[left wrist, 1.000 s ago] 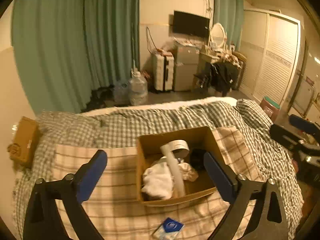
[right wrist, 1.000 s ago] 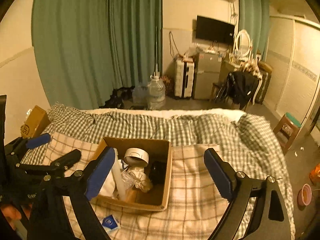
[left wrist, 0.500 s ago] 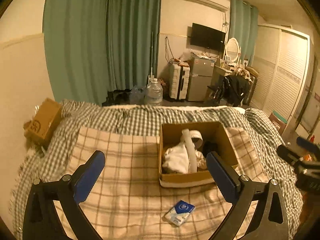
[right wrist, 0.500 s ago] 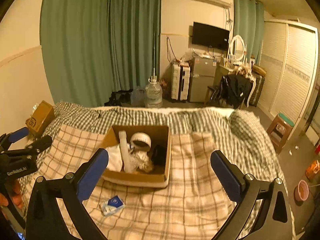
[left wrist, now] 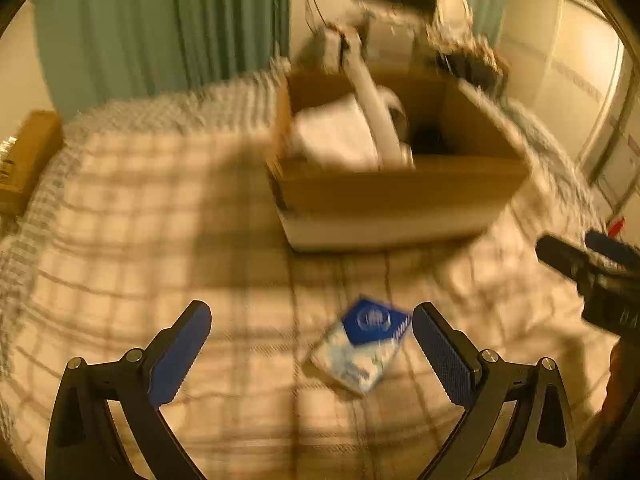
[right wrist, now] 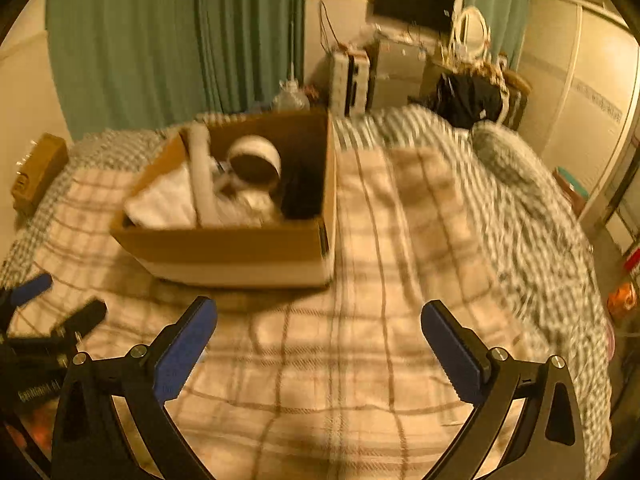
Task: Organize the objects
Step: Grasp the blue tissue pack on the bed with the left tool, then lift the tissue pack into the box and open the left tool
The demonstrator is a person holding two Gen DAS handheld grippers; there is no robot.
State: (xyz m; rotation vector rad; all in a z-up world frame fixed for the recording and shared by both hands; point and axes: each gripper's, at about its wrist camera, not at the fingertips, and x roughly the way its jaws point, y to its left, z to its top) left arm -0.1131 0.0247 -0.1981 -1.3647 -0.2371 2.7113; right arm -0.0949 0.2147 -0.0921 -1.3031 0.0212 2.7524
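Observation:
A blue and white packet [left wrist: 362, 345] lies on the checked blanket [left wrist: 160, 240] on the bed. My left gripper [left wrist: 310, 344] is open and low over the blanket, with the packet between its fingers, nearer the right one. An open cardboard box [left wrist: 400, 192] stands beyond it and holds white cloth [left wrist: 336, 136], a white tube [left wrist: 374, 104] and a tape roll. The box also shows in the right wrist view [right wrist: 236, 248]. My right gripper [right wrist: 318, 344] is open and empty above the blanket in front of the box. The left gripper shows at that view's left edge [right wrist: 44, 316].
A small brown box [left wrist: 24, 156] sits at the bed's left edge. A green checked duvet [right wrist: 520, 208] covers the bed's far and right side. Green curtains [right wrist: 180, 40], a suitcase, a TV and furniture stand beyond the bed. The right gripper shows at the left view's right edge [left wrist: 592, 264].
Both grippers have dropped lower and closer to the bed. The left one has come down around the blue packet, and the box now looms larger in both views.

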